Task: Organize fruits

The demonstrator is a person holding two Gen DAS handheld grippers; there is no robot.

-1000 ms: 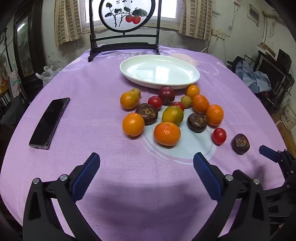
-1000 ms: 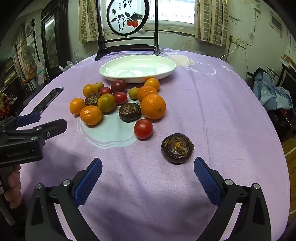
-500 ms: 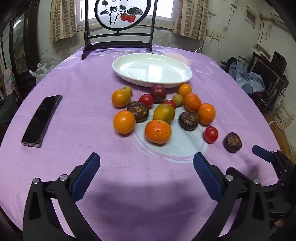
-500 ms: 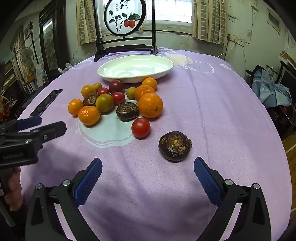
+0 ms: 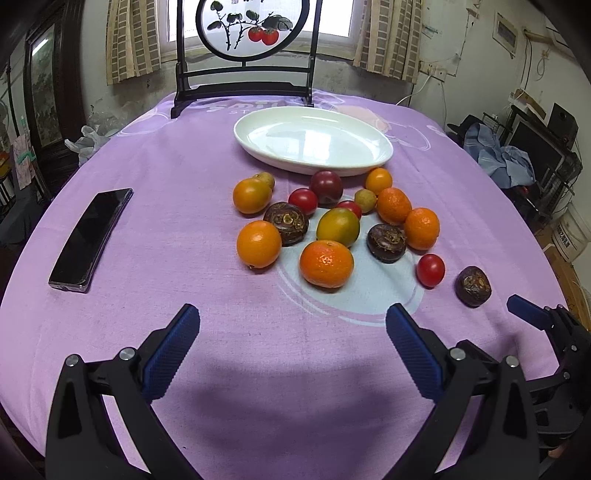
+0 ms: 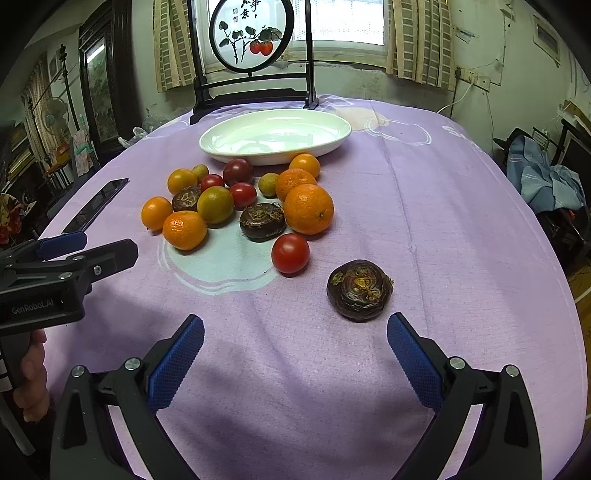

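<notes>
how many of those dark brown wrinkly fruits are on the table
3: one alone nearest the right gripper, one mid-pile beside the big orange, one at the pile's left between oranges. None looks hidden.

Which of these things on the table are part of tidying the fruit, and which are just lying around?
Part of the job:
- pile of small mixed fruits
- lone dark brown wrinkled fruit
- empty white oval ceramic plate
- open left gripper, open right gripper

Just lying about:
- black phone
- round painted screen on a dark stand
</notes>
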